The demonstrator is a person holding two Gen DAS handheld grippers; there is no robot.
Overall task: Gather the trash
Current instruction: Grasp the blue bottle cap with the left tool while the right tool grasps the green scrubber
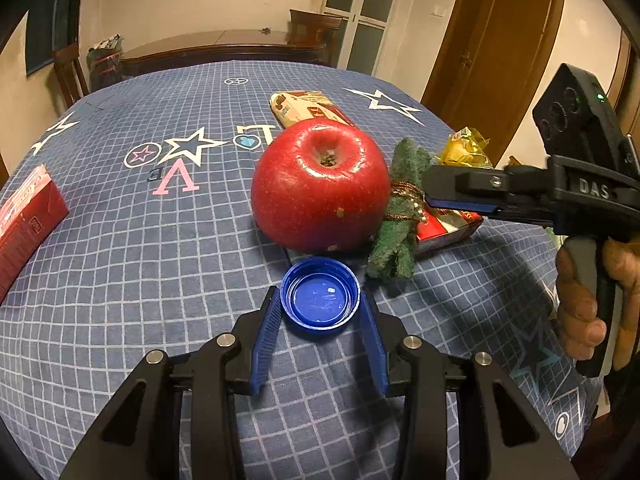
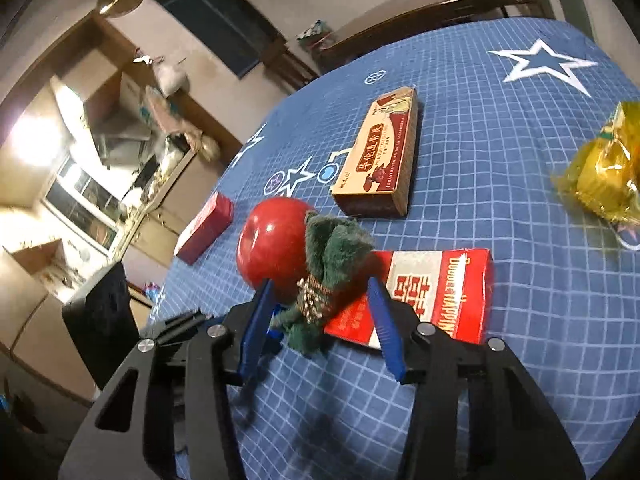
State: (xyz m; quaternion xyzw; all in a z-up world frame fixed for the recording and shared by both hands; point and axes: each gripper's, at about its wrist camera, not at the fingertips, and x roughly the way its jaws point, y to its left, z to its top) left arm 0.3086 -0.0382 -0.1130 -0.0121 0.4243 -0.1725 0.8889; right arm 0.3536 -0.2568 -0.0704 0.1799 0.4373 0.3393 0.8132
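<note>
Two grippers work around the red apple [image 1: 320, 186] on the checked counter [image 1: 120, 260]. Just in front of the apple, the blue bottle cap [image 1: 320, 296] sits open side up between the half-open jaws of the left gripper [image 1: 320, 312], whose pads touch or nearly touch its ribbed wall; I cannot tell whether they press. It looks light, stiff and slippery, so squeezing across the ribbed rim should suit. Right of the apple and touching it, the green fuzzy ornament [image 2: 324, 276] stands between the partly open jaws of the right gripper [image 2: 320, 292], not clearly pinched. Soft and light; its wire-bound waist seems the best hold.
</note>
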